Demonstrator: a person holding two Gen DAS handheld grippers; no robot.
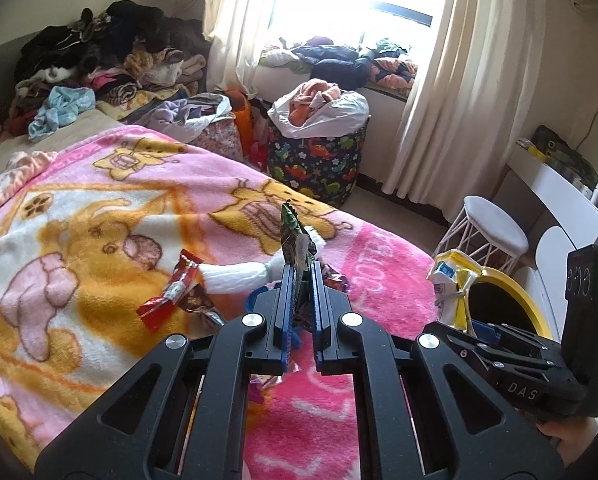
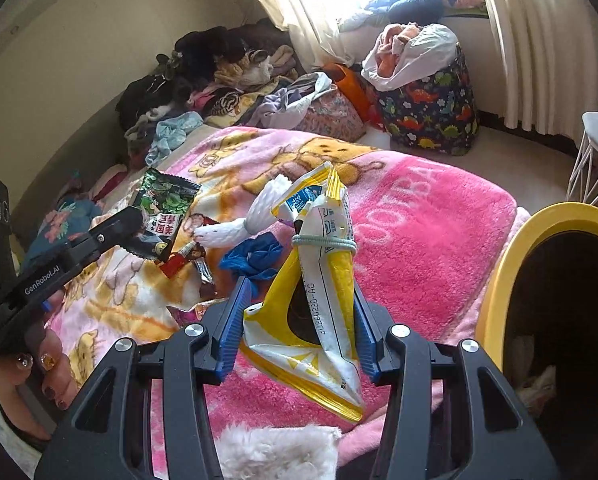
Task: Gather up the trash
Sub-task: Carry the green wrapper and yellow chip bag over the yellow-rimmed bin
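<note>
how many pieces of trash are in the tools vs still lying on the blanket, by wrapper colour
Green wrapper, in the left tool: 1
Yellow and white pouch, in the right tool: 1
Red wrapper, on the blanket: 1
Brown wrapper, on the blanket: 1
Total that I can tell: 4
</note>
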